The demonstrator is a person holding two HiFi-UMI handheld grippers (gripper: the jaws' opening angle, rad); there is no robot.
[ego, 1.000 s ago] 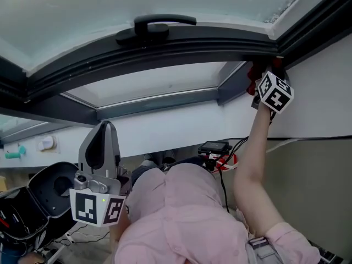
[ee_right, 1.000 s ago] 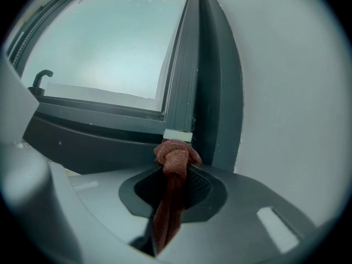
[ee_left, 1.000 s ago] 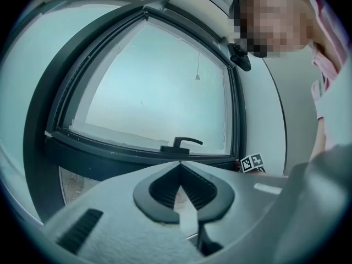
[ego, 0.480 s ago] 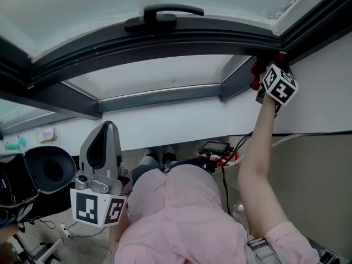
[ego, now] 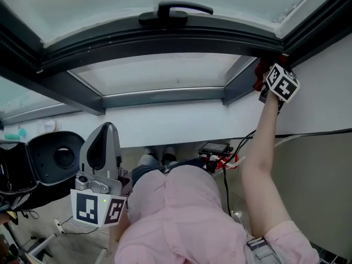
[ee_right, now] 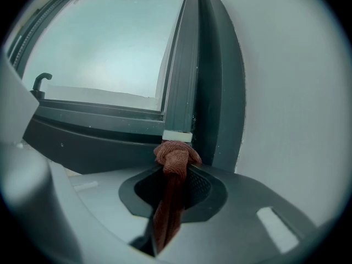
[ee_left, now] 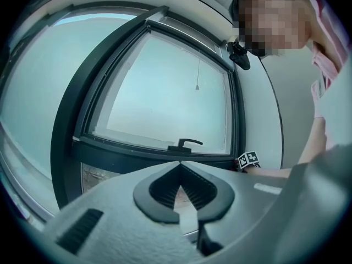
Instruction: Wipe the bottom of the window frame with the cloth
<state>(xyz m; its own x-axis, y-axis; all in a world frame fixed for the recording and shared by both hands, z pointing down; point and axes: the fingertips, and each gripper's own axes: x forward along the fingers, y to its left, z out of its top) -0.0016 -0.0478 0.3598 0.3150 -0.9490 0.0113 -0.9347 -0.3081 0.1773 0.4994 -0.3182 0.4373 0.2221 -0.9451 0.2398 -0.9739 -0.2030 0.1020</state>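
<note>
Right gripper [ee_right: 175, 172] has its jaws clamped on the cloth [ee_right: 175, 157]. It's a reddish-brown rag, bunched into a knot-like wad that pokes out just past the jaw tips, with the rest trailing back down between the jaws. That wad sits right in the lower corner of the window frame [ee_right: 110, 131], where the bottom rail meets the upright on the right side. It looks pressed up against the dark metal, just under a small white block [ee_right: 177, 136]. The white wall [ee_right: 291, 120] is just to the right.

From the head view the right arm is stretched way up, with that gripper [ego: 263, 77] tucked into the same corner.

Left gripper [ee_left: 180, 165] has its jaws together at the tips with nothing between them. It's held low near the pink shirt [ego: 187, 213], well away from the frame. The window handle [ego: 176, 12] sits on the rail, well apart from the cloth.
</note>
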